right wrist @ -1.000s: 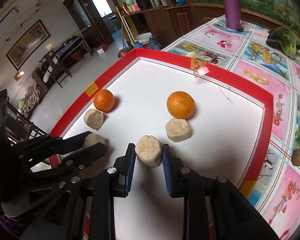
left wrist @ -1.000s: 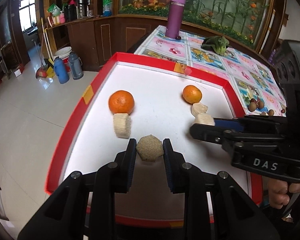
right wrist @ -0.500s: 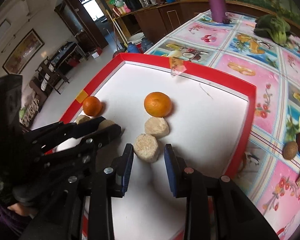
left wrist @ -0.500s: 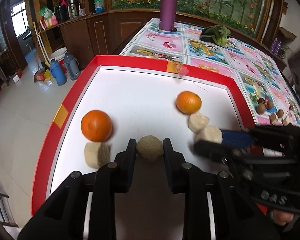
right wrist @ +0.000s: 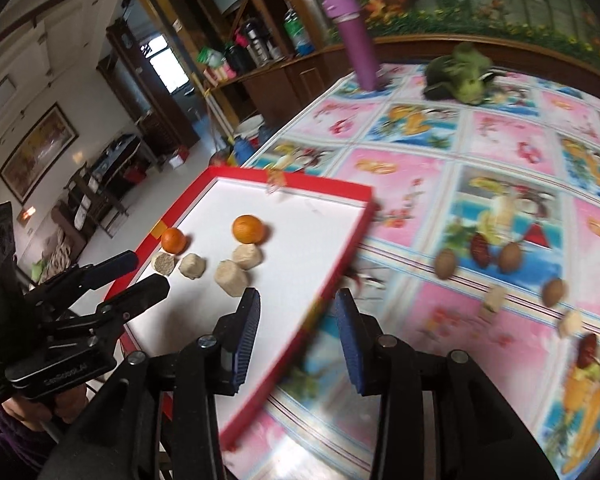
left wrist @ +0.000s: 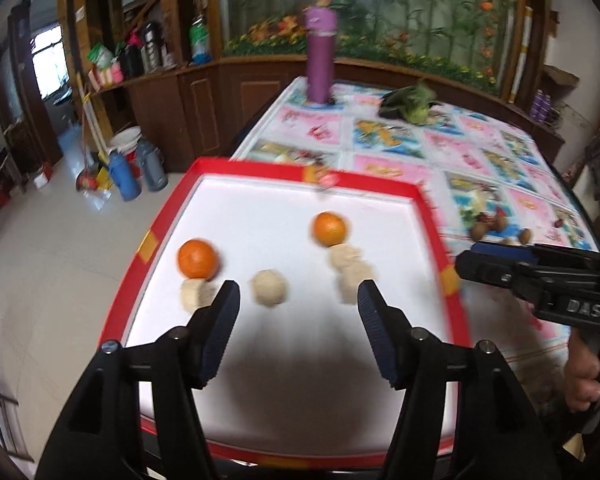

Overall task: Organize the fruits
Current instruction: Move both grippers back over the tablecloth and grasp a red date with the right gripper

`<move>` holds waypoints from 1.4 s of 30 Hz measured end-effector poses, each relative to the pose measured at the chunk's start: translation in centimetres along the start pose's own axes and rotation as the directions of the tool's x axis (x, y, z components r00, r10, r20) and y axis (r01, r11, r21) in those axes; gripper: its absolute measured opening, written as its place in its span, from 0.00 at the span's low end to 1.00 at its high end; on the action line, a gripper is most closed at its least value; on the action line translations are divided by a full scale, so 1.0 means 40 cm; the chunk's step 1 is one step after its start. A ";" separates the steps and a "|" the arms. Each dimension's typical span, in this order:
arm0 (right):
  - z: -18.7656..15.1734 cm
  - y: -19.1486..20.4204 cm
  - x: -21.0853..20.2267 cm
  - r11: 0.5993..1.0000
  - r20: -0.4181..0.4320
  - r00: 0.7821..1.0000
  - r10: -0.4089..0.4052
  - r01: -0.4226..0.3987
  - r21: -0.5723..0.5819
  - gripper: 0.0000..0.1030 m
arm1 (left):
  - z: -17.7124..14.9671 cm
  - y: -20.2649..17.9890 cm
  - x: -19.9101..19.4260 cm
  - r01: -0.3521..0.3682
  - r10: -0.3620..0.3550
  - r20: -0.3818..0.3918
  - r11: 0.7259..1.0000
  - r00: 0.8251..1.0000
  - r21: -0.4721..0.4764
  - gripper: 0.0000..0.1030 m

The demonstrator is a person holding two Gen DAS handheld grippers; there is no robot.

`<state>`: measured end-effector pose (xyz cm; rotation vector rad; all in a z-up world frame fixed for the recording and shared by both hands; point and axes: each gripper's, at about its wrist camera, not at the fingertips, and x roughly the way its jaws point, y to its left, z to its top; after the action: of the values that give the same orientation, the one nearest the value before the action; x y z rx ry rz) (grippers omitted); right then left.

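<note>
A red-rimmed white tray (left wrist: 436, 232) (right wrist: 352, 240) holds two oranges, one at the left (left wrist: 197, 259) (right wrist: 173, 240) and one at the right (left wrist: 329, 229) (right wrist: 248, 229), each with tan blocks beside it. One tan block (left wrist: 269, 288) (right wrist: 192, 266) lies between the fingers' line of my left gripper (left wrist: 298, 300), which is open and empty above the tray. Another tan block (right wrist: 231, 278) (left wrist: 354, 280) lies ahead of my right gripper (right wrist: 296, 312), which is open and empty over the tray's right rim.
A purple bottle (left wrist: 320, 60) and a green vegetable (left wrist: 410, 104) stand at the far end of the patterned tablecloth. Nuts, red dates and small tan pieces (right wrist: 508, 256) lie on the cloth right of the tray. Floor drops off left of the tray.
Both grippers have opened and let go of their tan blocks, which now lie on the tray. Both have pulled back, the right one swinging to the right over the tray's rim.
</note>
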<state>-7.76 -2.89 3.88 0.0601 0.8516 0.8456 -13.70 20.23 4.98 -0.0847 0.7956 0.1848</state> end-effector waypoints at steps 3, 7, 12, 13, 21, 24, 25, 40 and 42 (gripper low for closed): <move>-0.013 -0.029 -0.046 0.999 0.034 0.999 -0.034 0.033 0.011 0.37 | 0.013 -0.059 -0.024 0.006 -0.007 0.019 0.999 1.000 0.039 0.65; -0.030 -0.073 -0.109 0.997 0.075 0.995 -0.070 0.067 0.035 0.37 | 0.026 -0.124 -0.028 0.014 -0.015 0.012 0.998 1.000 0.054 0.66; -0.060 -0.139 -0.178 0.991 0.112 0.985 -0.130 0.126 0.049 0.37 | 0.034 -0.214 -0.031 -0.003 0.003 0.009 0.996 1.000 0.089 0.74; -0.066 -0.153 -0.189 0.989 0.116 0.983 -0.145 0.139 0.054 0.37 | 0.035 -0.226 -0.032 -0.005 0.004 0.011 0.995 1.000 0.095 0.77; -0.132 -0.290 -0.263 0.973 0.107 0.972 -0.208 0.195 0.123 0.38 | 0.041 -0.364 -0.034 -0.015 0.012 0.016 0.982 1.000 0.187 0.85; -0.152 -0.330 -0.283 0.966 0.099 0.968 -0.231 0.217 0.139 0.38 | 0.041 -0.408 -0.025 -0.009 0.007 0.007 0.975 1.000 0.220 0.85; -0.156 -0.340 -0.284 0.965 0.092 0.968 -0.233 0.219 0.143 0.39 | 0.040 -0.421 -0.020 -0.002 0.002 0.001 0.974 1.000 0.228 0.86; -0.104 -0.378 -0.154 0.964 -0.010 0.967 -0.256 0.256 0.073 0.40 | 0.000 -0.487 0.103 0.136 -0.090 -0.208 0.966 0.974 0.218 0.94; -0.096 -0.380 -0.133 0.959 -0.024 0.961 -0.276 0.277 0.064 0.40 | 0.004 -0.476 0.114 0.134 -0.088 -0.217 0.969 0.972 0.206 0.95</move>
<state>-2.67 -17.91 -0.89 -0.0072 0.8789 0.5556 -6.75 2.18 1.94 0.0617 1.0115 -0.0208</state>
